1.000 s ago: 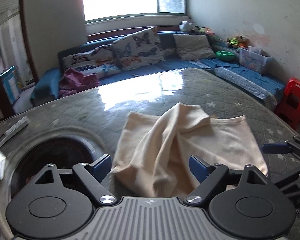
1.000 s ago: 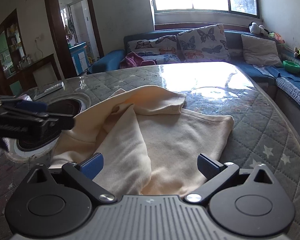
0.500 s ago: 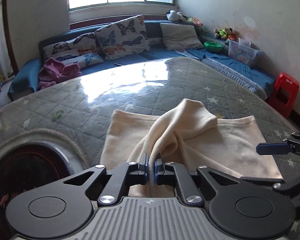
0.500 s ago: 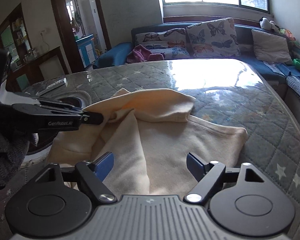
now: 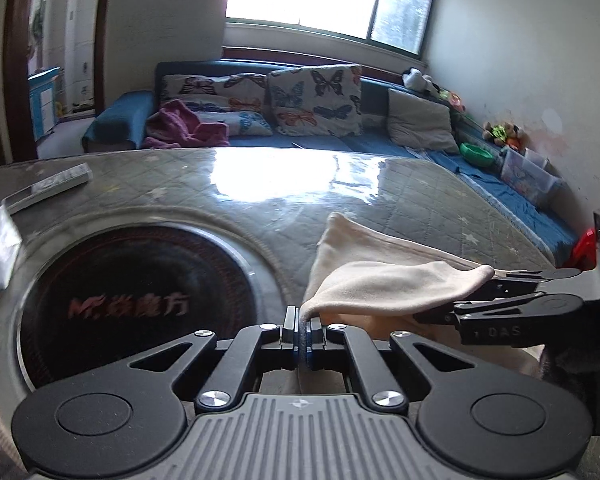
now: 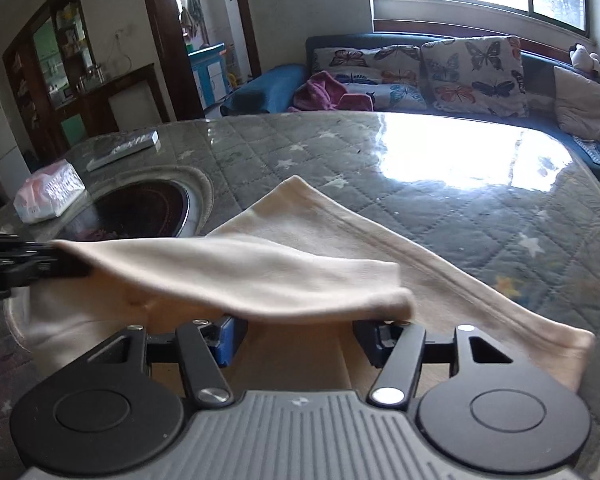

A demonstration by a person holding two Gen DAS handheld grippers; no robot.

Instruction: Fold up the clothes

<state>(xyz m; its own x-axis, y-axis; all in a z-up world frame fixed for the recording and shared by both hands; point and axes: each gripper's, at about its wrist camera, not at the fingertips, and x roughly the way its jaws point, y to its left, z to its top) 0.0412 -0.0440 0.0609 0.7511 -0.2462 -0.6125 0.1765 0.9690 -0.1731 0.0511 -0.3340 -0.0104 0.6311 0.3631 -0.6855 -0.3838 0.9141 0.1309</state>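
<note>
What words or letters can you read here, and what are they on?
"DAS": on the side of the right tongs.
"MF", then red Chinese characters too blurred to read: on the black round stove plate.
Print on the white packet: too blurred.
Print on the flat box: too small.

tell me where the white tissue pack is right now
The tissue pack sits at the table's left edge in the right wrist view, just left of the round black cooktop and in front of the remote.
</note>
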